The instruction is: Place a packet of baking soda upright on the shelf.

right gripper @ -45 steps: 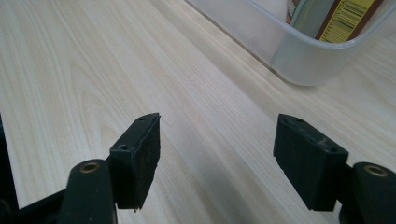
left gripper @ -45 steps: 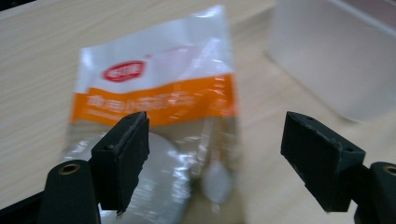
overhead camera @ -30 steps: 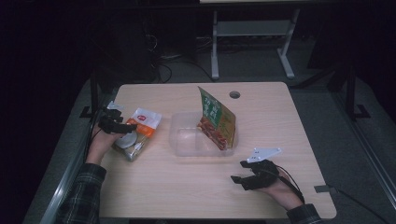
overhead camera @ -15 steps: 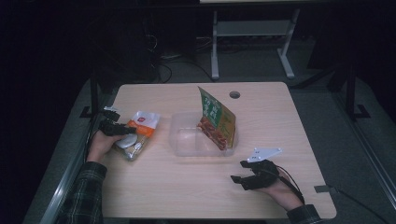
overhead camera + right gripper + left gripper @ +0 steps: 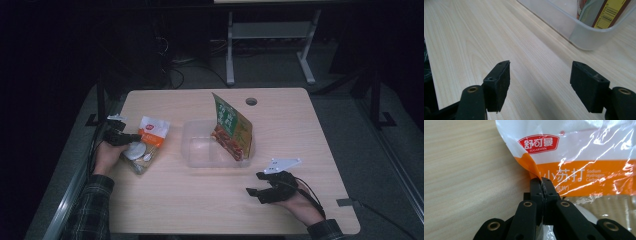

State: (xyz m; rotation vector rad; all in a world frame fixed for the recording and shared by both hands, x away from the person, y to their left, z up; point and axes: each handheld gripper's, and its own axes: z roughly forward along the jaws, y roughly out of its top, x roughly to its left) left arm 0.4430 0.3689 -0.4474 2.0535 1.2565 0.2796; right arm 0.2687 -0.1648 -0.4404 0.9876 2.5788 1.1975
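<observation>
A white and orange baking-soda bag (image 5: 146,142) lies flat at the table's left side. My left gripper (image 5: 134,137) has just been closing, and its jaws are now shut on the bag's edge (image 5: 541,181); the film is pinched between the pads. A clear plastic tub (image 5: 200,150) stands mid-table with a green and red snack pouch (image 5: 231,127) leaning upright in its right end. My right gripper (image 5: 256,191) rests low on the table near the front right, open, with bare wood between its fingers (image 5: 497,82). The tub's corner (image 5: 584,35) lies ahead of it.
The wooden table (image 5: 300,130) has a round cable hole (image 5: 251,101) at the back. A metal frame (image 5: 270,35) stands on the dark floor beyond the table. A grey plate (image 5: 282,164) sits on top of the right gripper.
The left gripper's jaws closed onto the edge of the baking-soda bag. The left hand shifted slightly. The right hand and gripper stayed where they were.
</observation>
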